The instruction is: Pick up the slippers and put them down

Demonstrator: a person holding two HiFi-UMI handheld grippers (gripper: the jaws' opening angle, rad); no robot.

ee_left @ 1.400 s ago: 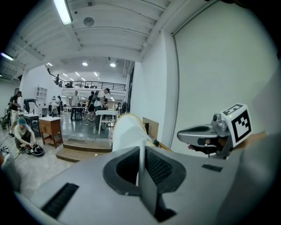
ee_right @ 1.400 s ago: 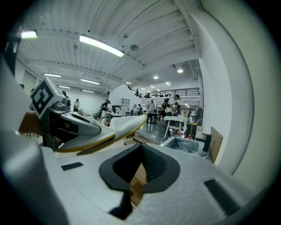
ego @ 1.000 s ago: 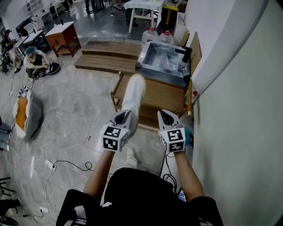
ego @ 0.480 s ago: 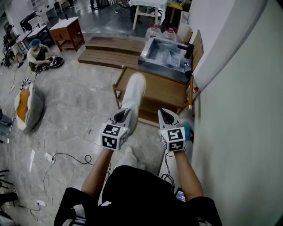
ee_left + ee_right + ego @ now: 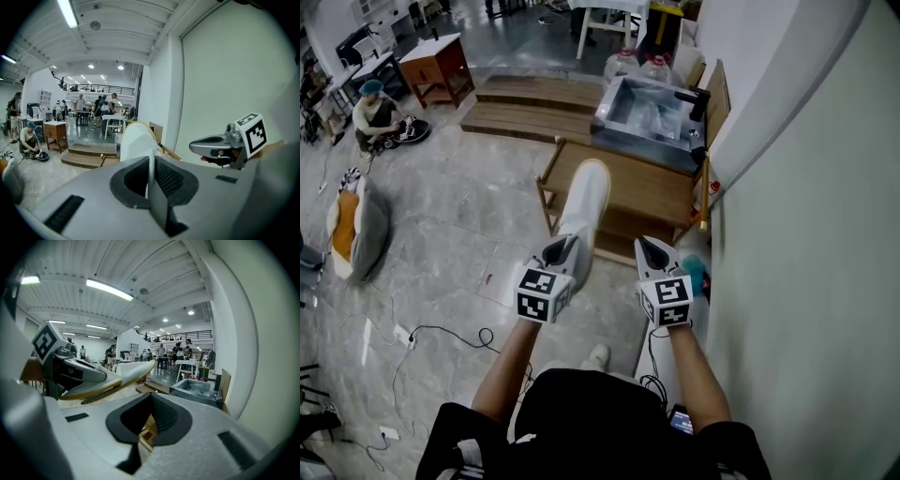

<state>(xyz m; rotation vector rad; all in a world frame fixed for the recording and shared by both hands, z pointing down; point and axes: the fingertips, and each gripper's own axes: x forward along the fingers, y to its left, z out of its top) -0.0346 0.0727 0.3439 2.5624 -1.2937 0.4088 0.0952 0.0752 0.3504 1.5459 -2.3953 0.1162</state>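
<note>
A white slipper [image 5: 584, 202] with a yellow-edged sole sticks out forward from my left gripper [image 5: 561, 251], which is shut on its heel end. In the left gripper view the slipper [image 5: 136, 140] stands edge-on, pinched between the jaws of my left gripper [image 5: 151, 161]. It hangs over the near end of a low wooden rack [image 5: 642, 202]. My right gripper [image 5: 652, 253] is held level beside it on the right, shut and empty. In the right gripper view the slipper [image 5: 126, 373] and left gripper [image 5: 75, 371] show at left.
A white wall [image 5: 806, 234] runs close along the right. Behind the rack stands a metal sink tub [image 5: 652, 117] with water bottles [image 5: 623, 66] beyond. Wooden steps [image 5: 525, 122] lie at back left, and cables [image 5: 441, 347] cross the floor. A person [image 5: 375, 117] sits far left.
Both grippers have eased slightly forward and down together towards the rack, the slipper still held. The person's foot below has shifted.
</note>
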